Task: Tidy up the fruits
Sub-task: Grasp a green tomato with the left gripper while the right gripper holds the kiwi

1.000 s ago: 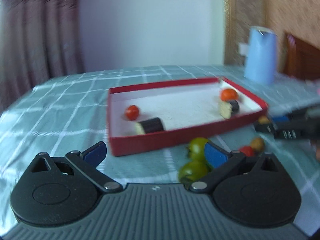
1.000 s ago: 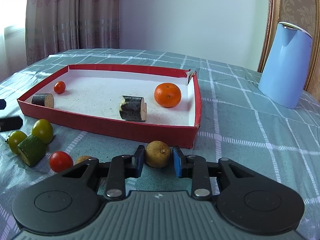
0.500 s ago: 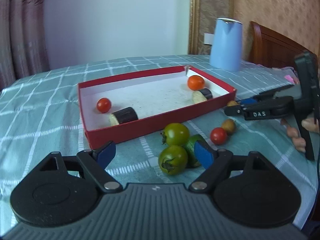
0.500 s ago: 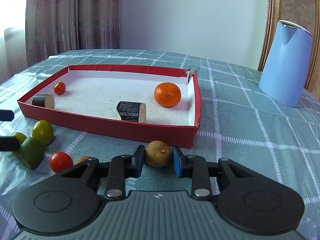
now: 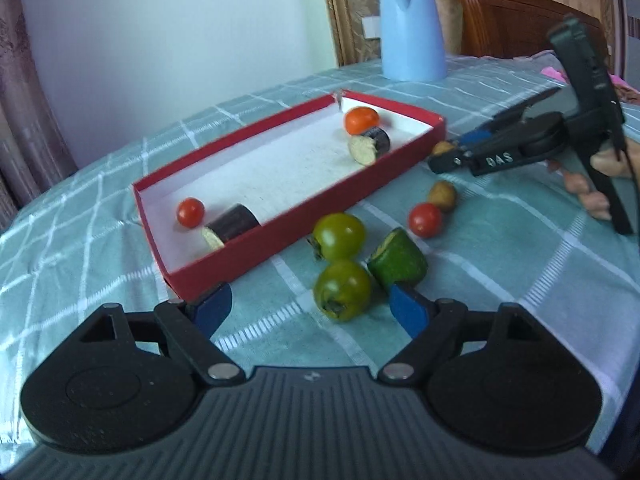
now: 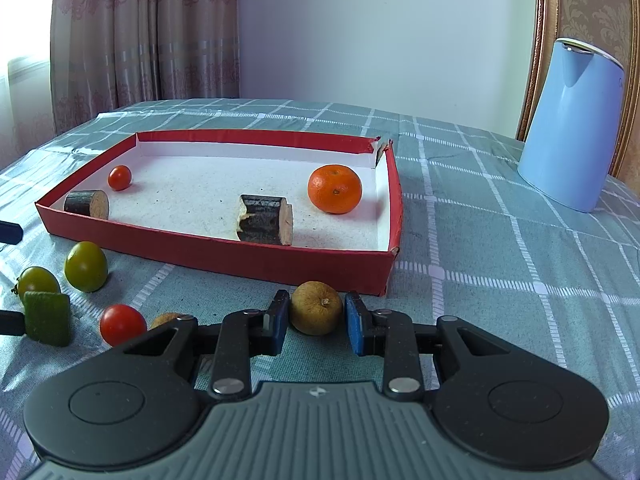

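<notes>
Fruits lie scattered on the tablecloth (image 6: 500,264) in front of a red tray (image 6: 224,246); a small brown fruit (image 6: 316,307) sits between the blue pads of the right gripper (image 6: 316,322), whose jaws stand narrow and close on it, just outside the tray's near corner; the left gripper (image 5: 308,312) stands wide with nothing gripped, a green tomato (image 5: 342,290) lying between its pads and a cut green piece (image 5: 398,262) just past its right pad; a second green tomato (image 5: 339,236), a red cherry tomato (image 5: 425,220) and another small brown fruit (image 5: 442,195) lie beyond, near the tray's long side. Inside the white-floored tray rest an orange (image 6: 335,189), a cherry tomato (image 6: 119,177) and two dark-skinned cut pieces (image 6: 266,220), well apart. A person's fingers (image 5: 592,196) show on the right gripper's handle in the left wrist view. The cloth is teal with white checks; a pale blue jug (image 6: 572,124) stands at the far right; curtains (image 6: 132,40) and a plain wall lie behind.
</notes>
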`<action>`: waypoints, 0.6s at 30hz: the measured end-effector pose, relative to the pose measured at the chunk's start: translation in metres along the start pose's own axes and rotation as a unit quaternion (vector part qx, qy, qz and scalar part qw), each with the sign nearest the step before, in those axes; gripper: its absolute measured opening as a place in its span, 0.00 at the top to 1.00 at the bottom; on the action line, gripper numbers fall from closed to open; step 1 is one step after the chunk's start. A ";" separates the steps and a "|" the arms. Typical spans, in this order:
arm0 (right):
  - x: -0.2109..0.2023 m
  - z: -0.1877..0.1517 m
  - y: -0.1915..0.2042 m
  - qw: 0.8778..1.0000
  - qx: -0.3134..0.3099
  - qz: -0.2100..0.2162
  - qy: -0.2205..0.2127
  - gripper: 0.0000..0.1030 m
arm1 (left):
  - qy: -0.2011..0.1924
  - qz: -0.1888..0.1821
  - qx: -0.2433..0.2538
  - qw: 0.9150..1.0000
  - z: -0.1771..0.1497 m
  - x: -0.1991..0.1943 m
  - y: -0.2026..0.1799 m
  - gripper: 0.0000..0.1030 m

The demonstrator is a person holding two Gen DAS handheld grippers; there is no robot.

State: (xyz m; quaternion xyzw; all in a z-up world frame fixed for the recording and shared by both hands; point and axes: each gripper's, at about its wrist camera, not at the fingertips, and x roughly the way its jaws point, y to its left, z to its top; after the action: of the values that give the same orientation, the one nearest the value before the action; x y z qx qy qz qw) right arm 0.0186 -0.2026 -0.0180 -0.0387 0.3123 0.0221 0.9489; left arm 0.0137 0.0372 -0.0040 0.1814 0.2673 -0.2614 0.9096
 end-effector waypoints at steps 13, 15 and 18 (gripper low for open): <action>0.000 0.000 0.000 1.000 0.000 0.000 0.000 0.71 | 0.000 -0.018 0.027 0.999 -0.001 -0.003 -0.014 0.35; 0.000 0.000 -0.001 1.000 0.001 0.000 0.000 0.71 | -0.003 -0.017 0.031 0.999 -0.007 -0.007 -0.014 0.35; 0.000 0.000 -0.001 1.000 0.000 -0.001 0.000 0.71 | 0.000 -0.011 0.013 1.000 -0.007 -0.008 -0.009 0.35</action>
State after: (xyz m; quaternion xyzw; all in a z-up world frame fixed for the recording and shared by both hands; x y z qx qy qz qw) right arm 0.0188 -0.2032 -0.0182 -0.0390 0.3123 0.0214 0.9489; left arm -0.0003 0.0365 -0.0064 0.1899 0.2655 -0.2750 0.9043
